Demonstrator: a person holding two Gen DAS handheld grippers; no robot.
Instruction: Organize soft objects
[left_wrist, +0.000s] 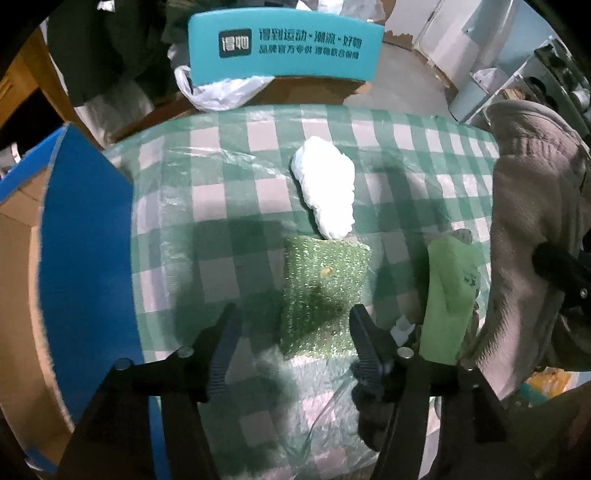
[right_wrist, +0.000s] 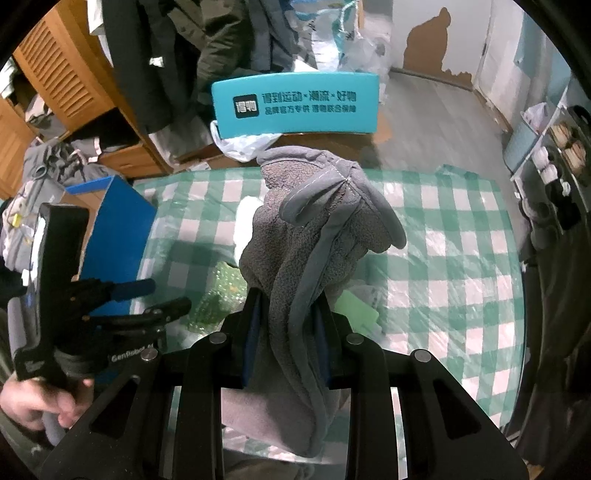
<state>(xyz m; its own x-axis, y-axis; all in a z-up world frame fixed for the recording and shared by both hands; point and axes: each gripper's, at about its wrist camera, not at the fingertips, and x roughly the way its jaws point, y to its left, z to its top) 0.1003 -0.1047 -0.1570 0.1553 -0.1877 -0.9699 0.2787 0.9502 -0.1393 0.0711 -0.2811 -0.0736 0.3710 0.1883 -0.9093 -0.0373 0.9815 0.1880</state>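
1. Pinching grey fleece glove (right_wrist: 295, 258) w/ our right claw (right_wrist: 286, 317), held above bench (right_wrist: 461, 258).
2. Left claw (left_wrist: 291, 325) spread, empty, over green bubble wrap (left_wrist: 321, 295).
3. White wad (left_wrist: 328, 188) at 12 o'clock of wrap; blue box (left_wrist: 88, 236) at 9.

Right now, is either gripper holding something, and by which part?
The right gripper pinches the grey fleece glove around its bunched middle. The left gripper is open and holds nothing.

Black grippers w/ silver screws, blue-lined jaws; bare-skinned hand (right_wrist: 33, 402).
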